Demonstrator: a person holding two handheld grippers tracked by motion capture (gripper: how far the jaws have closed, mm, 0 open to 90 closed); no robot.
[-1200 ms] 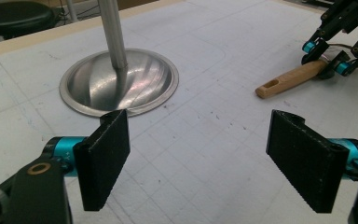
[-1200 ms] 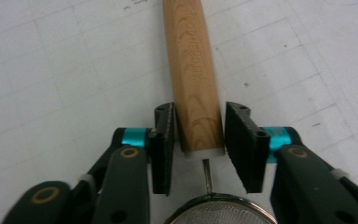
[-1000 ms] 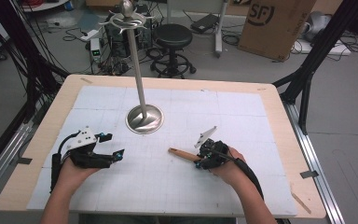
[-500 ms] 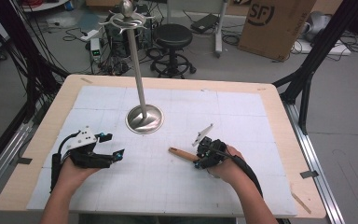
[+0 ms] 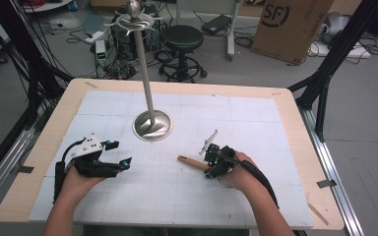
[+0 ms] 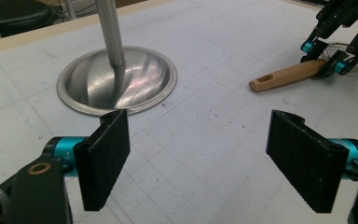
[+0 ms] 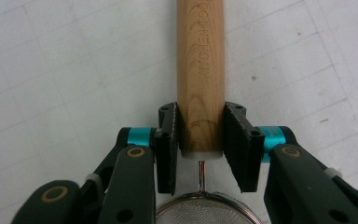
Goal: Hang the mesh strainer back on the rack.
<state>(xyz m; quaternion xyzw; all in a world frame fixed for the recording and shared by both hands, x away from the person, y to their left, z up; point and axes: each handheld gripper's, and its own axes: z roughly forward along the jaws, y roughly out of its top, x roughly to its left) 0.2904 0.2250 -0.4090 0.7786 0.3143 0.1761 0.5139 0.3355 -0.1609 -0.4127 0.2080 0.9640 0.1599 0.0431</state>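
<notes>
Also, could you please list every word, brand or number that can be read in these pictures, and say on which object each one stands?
"SF": printed in black on the cardboard box on the floor behind the table, high view.
"KITCHEN CO": pressed into the wooden handle of the small sieve, right gripper view; letters after this are too faint to read.
Nothing else carries readable writing.

Steel stand (image 5: 151, 124) on white mat (image 5: 256, 118), stool (image 5: 183, 38), cardboard box (image 5: 291, 24)

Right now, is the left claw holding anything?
No, the left claw stands wide open over the bare table, with nothing between its black pads.
</notes>
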